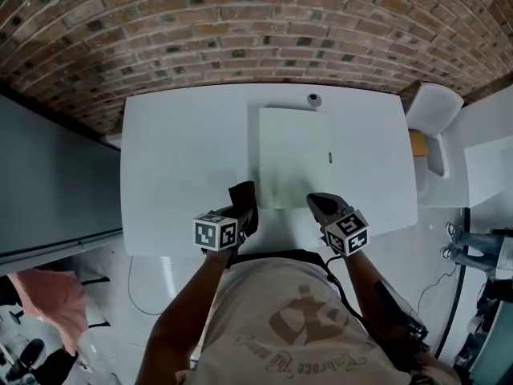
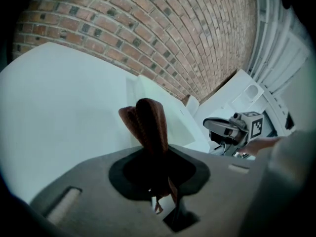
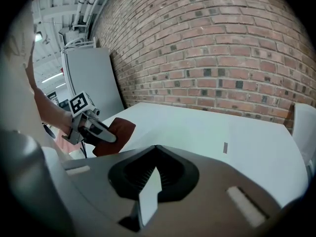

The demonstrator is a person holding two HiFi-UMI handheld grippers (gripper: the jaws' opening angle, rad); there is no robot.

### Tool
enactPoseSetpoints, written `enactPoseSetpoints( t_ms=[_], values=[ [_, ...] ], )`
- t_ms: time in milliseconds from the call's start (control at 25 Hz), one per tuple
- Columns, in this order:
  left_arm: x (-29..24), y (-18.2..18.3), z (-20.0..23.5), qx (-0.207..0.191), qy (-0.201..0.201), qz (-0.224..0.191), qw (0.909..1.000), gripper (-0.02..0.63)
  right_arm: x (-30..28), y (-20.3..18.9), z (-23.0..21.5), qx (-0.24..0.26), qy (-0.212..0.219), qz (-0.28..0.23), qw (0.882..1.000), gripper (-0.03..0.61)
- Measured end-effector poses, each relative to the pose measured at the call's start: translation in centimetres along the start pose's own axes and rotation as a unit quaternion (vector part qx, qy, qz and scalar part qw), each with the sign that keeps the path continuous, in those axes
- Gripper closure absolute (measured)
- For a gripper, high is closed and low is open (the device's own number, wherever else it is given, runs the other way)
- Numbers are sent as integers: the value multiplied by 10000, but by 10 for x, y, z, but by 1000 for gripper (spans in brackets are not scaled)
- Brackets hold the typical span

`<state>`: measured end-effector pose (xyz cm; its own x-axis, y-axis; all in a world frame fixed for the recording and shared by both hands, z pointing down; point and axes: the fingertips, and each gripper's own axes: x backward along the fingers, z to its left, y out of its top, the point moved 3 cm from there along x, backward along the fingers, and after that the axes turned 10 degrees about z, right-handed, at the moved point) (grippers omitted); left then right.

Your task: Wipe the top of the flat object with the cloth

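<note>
Left gripper [image 1: 243, 201]: jaws clamped on a reddish-brown folded cloth [image 2: 147, 123], which stands up out of them.
Cloth position: over the white table's [image 1: 180, 159] near edge, just beside the near left corner of the flat object; contact with it cannot be told.
Flat object [image 1: 292, 157]: a pale, rectangular slab lying flat on the table, right of centre.
Right gripper [image 1: 319, 204]: jaws closed together, holding nothing, at the slab's near right corner.
White chair [image 1: 437, 115]: beside the table's right end.
</note>
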<state>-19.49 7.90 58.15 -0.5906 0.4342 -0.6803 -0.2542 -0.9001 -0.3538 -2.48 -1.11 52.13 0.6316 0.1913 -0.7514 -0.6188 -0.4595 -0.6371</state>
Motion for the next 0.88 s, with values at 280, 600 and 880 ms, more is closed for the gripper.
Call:
enactPoseSetpoints(
  t_ms=[280,600,880],
  values=[
    [-27,0,13,377,51,677,9970,543,-18,7,-8,274,149,203,9993,571],
    [-41,16,23,571,7,1147,9918,543,-47,0,-14,1108,116,934,9894,571],
    [-44,41,28,653,-29,1077,9920,543,-61,-7,-14,1213,279,1248,9843,571]
  ],
)
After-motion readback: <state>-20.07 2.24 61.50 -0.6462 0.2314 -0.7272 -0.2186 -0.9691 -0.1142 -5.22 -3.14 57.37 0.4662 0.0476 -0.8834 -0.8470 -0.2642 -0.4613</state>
